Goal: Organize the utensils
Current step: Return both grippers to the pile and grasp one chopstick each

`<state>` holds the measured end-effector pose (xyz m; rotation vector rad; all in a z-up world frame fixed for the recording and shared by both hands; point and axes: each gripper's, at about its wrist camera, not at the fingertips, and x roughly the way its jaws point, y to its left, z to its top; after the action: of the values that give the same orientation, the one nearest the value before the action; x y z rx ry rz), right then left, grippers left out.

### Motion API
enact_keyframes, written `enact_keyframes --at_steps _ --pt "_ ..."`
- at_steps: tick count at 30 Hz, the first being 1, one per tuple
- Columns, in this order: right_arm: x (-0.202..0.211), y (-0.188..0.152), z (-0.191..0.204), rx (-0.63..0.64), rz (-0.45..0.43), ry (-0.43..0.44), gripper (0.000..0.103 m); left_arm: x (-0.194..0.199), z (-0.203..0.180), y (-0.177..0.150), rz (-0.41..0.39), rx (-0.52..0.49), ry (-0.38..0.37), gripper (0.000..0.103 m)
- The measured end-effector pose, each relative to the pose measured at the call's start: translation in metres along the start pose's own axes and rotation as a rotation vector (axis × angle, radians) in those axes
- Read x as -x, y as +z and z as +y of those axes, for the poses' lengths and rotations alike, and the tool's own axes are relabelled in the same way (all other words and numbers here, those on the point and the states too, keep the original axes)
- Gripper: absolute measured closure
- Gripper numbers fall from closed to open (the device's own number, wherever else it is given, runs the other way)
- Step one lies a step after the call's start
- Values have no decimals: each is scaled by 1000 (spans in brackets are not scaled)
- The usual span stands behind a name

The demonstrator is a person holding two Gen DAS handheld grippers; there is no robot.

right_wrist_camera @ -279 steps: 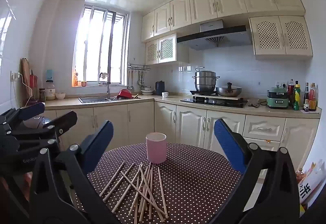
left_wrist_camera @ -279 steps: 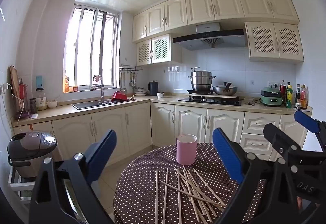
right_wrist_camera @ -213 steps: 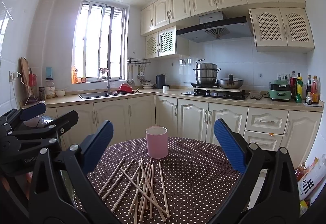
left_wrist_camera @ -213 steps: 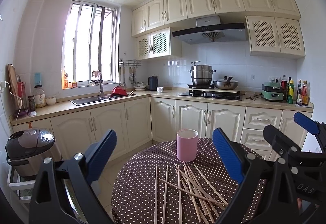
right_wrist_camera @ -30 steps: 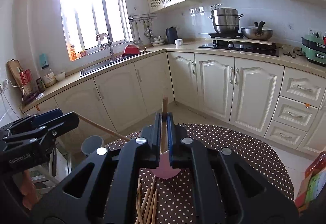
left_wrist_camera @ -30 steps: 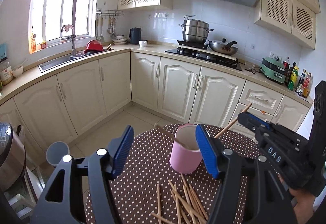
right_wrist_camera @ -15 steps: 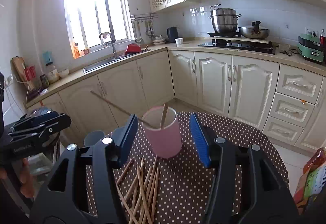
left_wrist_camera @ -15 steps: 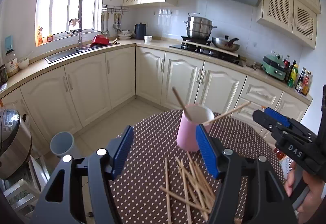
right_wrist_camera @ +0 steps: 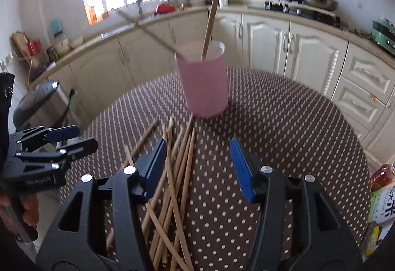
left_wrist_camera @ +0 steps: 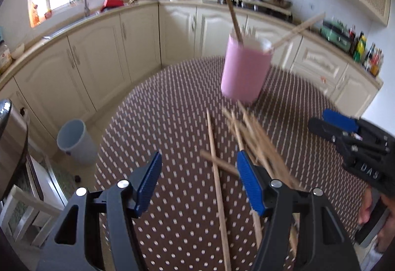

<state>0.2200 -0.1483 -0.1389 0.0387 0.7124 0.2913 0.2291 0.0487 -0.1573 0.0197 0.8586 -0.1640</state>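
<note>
A pink cup (left_wrist_camera: 243, 73) (right_wrist_camera: 203, 83) stands on the round dotted table (left_wrist_camera: 160, 123) (right_wrist_camera: 284, 127). Two chopsticks lean in it, one steep (left_wrist_camera: 229, 4) (right_wrist_camera: 211, 19) and one slanting outward (left_wrist_camera: 296, 30). Several loose chopsticks (left_wrist_camera: 256, 137) (right_wrist_camera: 177, 172) lie in a heap in front of the cup. My left gripper (left_wrist_camera: 197, 164) hangs open low over the heap's left edge, with one chopstick (left_wrist_camera: 217, 184) on the table below its jaws. My right gripper (right_wrist_camera: 197, 150) is open above the heap and holds nothing. Each gripper shows in the other's view (left_wrist_camera: 321, 123) (right_wrist_camera: 81, 137).
A pale bin (left_wrist_camera: 74, 140) stands on the floor left of the table, near a silver appliance (right_wrist_camera: 37, 103). A bottle and a printed packet (right_wrist_camera: 382, 197) sit past the table's right edge. Cream cabinets and a counter run behind.
My right gripper opened and let its chopstick go into the cup, which now holds two. Both grippers then sank and tilted down toward the heap on the table.
</note>
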Motion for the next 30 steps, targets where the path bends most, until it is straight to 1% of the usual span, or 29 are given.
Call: enact_keyframes --at_steps 1,3,4,5,8,13,15,17,20,21,23,26,30 --pt "-3 -4 0 4 15 -1 51 -4 -2 -5 17 -11 -3 40" --pt "-13 -10 2 18 66 -2 59 -13 -6 -14 50 -42 -6 40" --pt "-17 -13 3 26 87 -3 66 -17 -8 -18 64 -58 -7 40" --pt "-20 -15 2 29 103 -2 68 -20 -9 -21 75 -71 -5 40" --pt "-30 -21 1 34 142 4 68 -32 -10 -28 105 -94 20 40" --pt "-47 -21 1 51 183 15 70 -51 -3 -30 142 -73 38 40" --pt "-55 -20 3 60 200 17 72 -55 0 -24 138 -68 42 40" --pt "-63 -19 5 79 219 -10 72 -61 2 -19 142 -75 55 40" --pt "-72 -17 6 84 238 4 73 -70 2 -6 151 -72 59 40" --pt "-74 -15 7 92 243 -3 76 -73 3 -1 154 -69 63 40" --pt "-81 -11 10 112 257 -17 78 -80 4 8 162 -60 69 40" --pt "-91 -3 11 121 276 -19 83 -91 3 22 170 -61 75 40" --pt "-103 9 9 122 301 -9 87 -104 2 39 177 -54 73 40"
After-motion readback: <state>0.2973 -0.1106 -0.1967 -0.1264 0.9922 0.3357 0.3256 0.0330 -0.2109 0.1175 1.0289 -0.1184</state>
